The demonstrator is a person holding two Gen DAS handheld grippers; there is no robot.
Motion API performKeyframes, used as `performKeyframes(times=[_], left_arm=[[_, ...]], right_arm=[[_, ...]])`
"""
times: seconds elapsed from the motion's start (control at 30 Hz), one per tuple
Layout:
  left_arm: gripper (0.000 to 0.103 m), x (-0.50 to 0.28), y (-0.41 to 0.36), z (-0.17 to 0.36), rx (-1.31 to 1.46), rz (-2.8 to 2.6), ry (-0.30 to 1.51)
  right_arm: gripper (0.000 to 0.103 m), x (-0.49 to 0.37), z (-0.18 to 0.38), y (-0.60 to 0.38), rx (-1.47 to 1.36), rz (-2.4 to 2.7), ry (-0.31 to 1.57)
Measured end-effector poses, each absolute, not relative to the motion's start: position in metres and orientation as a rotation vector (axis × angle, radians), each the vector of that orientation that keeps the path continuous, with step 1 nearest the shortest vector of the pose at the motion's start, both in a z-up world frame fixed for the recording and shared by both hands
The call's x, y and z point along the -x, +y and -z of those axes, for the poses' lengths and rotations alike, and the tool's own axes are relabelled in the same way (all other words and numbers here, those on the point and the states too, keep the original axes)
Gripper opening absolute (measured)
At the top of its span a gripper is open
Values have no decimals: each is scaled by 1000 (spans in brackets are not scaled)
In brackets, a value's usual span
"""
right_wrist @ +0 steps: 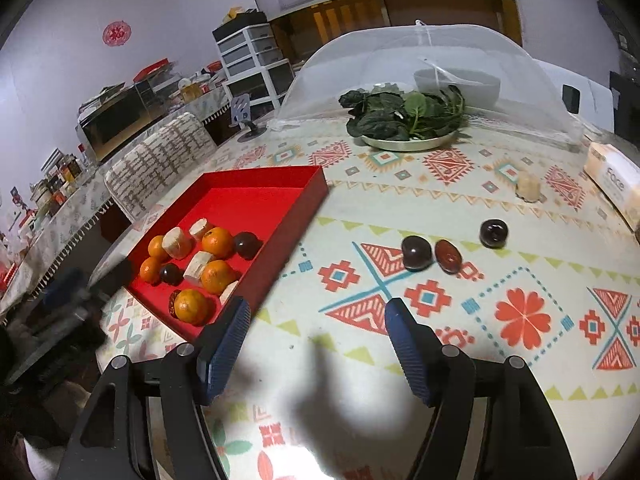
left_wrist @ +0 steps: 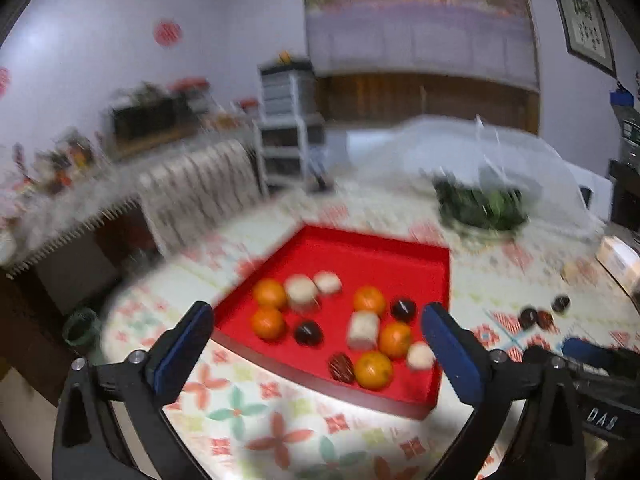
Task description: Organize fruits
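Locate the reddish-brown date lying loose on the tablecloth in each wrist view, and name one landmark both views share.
Left wrist view: far right, mid-height; the date lies between two dark plums, right of the red tray.
Right wrist view: right of centre, the date lies beside a dark plum, with another plum farther right.
Shared landmark: the red tray holding oranges.

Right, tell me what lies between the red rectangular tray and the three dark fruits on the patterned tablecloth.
Only bare tablecloth between red tray and dark fruits, clearest in the right wrist view.

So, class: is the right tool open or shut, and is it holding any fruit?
Open and empty: the right tool has its blue fingers spread apart, with only the patterned tablecloth showing between them.
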State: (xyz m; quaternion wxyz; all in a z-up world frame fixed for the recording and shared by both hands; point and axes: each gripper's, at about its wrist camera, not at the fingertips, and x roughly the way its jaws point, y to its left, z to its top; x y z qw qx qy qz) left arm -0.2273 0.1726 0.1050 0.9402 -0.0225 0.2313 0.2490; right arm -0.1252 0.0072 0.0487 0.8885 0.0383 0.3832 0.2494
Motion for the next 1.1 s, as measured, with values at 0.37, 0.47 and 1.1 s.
performKeyframes(times=[0.37,0.47,1.1], left_arm=[[103,217,170,-76,140,-385,677],[103,214,169,-68,163,-363,718],[103,204,193,-52,202,-361,776]], right_arm=[[78,146,-43,3,-29,-512,796],[78,147,-39,5,-10,-506,806],[80,145,-23,29,130,-436,824]])
